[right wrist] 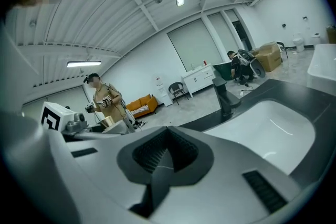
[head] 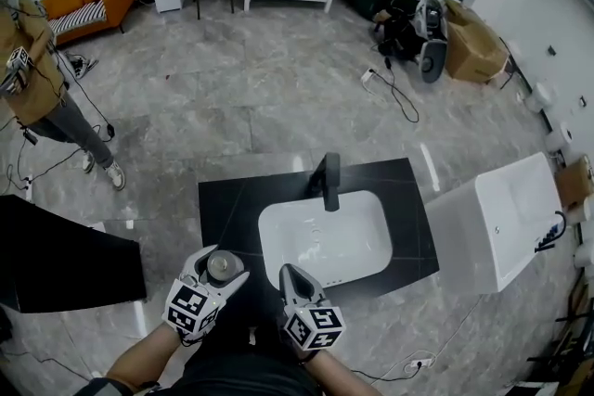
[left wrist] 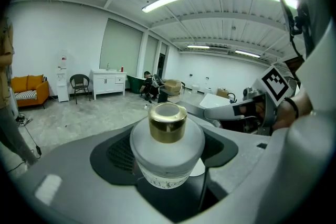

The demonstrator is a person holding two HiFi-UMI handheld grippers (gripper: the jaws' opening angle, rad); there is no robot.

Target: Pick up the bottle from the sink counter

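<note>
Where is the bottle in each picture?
Head view: the bottle is low and left of the middle, held in the left gripper.
Left gripper view: dead centre, between the jaws.
Right gripper view: small, at the left, only its gold top showing.
Shared landmark: the orange sofa.
</note>
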